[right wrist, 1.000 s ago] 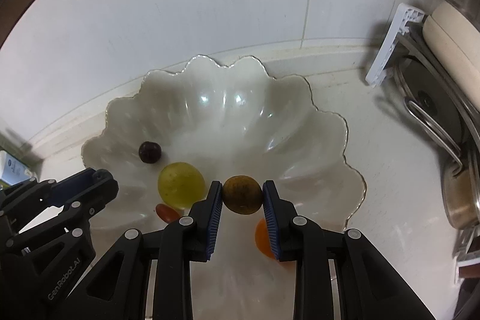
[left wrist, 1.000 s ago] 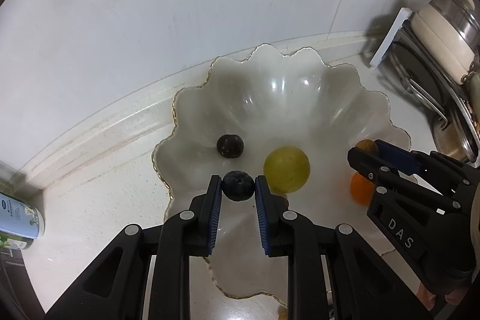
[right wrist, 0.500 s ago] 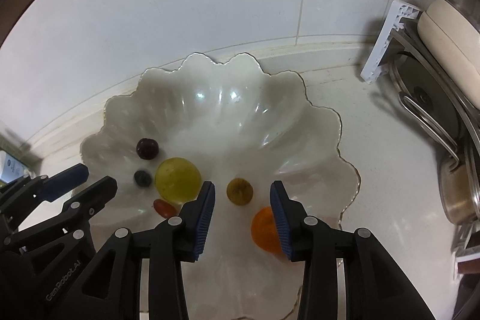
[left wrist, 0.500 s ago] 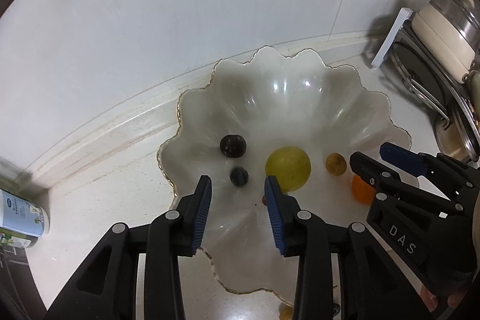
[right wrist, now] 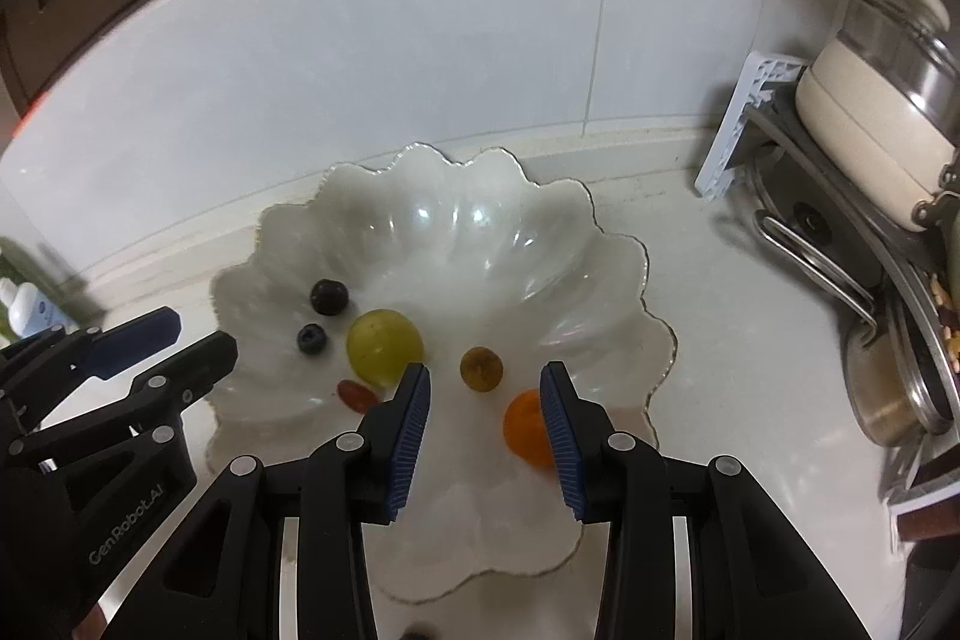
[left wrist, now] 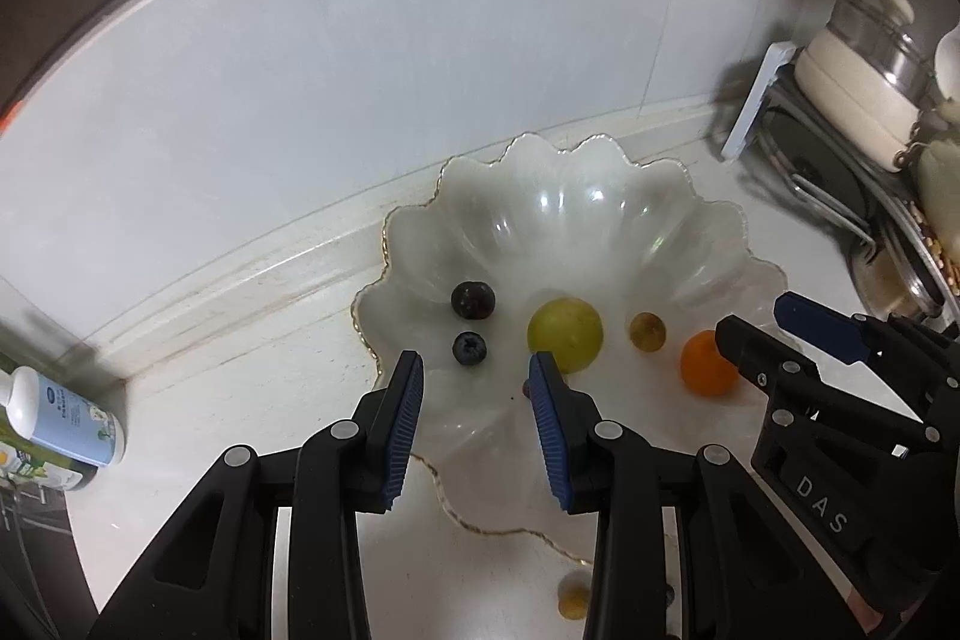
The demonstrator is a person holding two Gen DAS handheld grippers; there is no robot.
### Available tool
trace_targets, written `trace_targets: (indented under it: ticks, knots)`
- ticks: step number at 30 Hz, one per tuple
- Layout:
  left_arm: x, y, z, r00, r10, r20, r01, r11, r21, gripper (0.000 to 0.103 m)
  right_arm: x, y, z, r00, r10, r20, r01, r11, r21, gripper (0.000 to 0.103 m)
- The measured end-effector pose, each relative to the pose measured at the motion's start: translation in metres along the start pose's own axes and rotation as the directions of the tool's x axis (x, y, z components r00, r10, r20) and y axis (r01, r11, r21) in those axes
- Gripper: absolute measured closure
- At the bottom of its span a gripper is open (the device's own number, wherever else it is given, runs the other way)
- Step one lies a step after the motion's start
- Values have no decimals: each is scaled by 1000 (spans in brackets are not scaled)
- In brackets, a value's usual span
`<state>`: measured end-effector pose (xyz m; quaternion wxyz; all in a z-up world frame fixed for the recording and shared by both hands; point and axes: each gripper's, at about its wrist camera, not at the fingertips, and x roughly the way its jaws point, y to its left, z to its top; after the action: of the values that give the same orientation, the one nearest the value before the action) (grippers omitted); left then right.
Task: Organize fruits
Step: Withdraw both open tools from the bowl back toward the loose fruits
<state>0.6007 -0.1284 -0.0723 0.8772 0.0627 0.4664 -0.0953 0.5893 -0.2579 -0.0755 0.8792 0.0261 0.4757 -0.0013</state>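
Note:
A white scalloped bowl point(left wrist: 570, 214) point(right wrist: 420, 232) sits on the counter against the wall. In it lie a dark plum point(left wrist: 473, 299) point(right wrist: 329, 296), a blueberry point(left wrist: 469, 348) point(right wrist: 312, 338), a green-yellow fruit point(left wrist: 564, 334) point(right wrist: 384, 345), a brownish round fruit point(left wrist: 647, 331) point(right wrist: 481, 367), an orange fruit point(left wrist: 707, 371) point(right wrist: 525, 427) and a small red fruit point(right wrist: 357, 395). My left gripper point(left wrist: 475, 382) is open and empty above the bowl's near left edge. My right gripper point(right wrist: 485, 394) is open and empty above the near right side.
A small yellowish fruit point(left wrist: 573, 598) lies on the counter in front of the bowl. A rack with a cream pot point(right wrist: 870, 112) and pans stands at the right. A white bottle point(left wrist: 60, 412) lies at the left. The tiled wall is just behind the bowl.
Both grippers opened and let go: the blueberry dropped from the left one, the brownish fruit from the right one, both into the bowl. Both grippers have since pulled back and up.

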Motion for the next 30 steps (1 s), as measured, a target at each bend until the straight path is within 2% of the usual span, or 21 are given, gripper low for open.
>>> trace_targets:
  ticks: [15, 30]
  knots:
    - [-64, 0, -21, 994, -11, 111, 10, 1000, 9, 66, -68, 11, -23, 991, -8, 136, 8, 1000, 2, 64]
    - [-124, 0, -52, 973, -30, 227, 23, 999, 34, 64, -127, 20, -55, 971, -4, 239, 5, 1000, -6, 64]
